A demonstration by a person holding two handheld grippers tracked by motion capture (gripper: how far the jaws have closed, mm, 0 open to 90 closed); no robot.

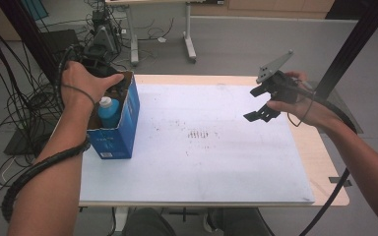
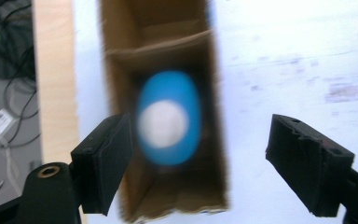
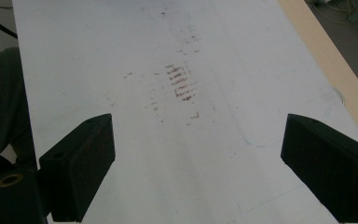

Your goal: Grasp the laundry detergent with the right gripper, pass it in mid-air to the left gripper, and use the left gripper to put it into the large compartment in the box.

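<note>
Hovering above the open blue cardboard box (image 2: 163, 116), the left gripper (image 2: 200, 158) has its fingers wide apart, clear of the white-capped blue plastic bottle (image 2: 168, 119) standing inside; the right gripper (image 3: 196, 168) gapes empty over the white worktop (image 3: 168, 56).

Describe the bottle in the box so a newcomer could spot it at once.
On the white table, look to the left edge, where an open blue cardboard box stands. Inside it stands the bottle, upright. It is blue with a white cap, the one item seen in that box.
</note>
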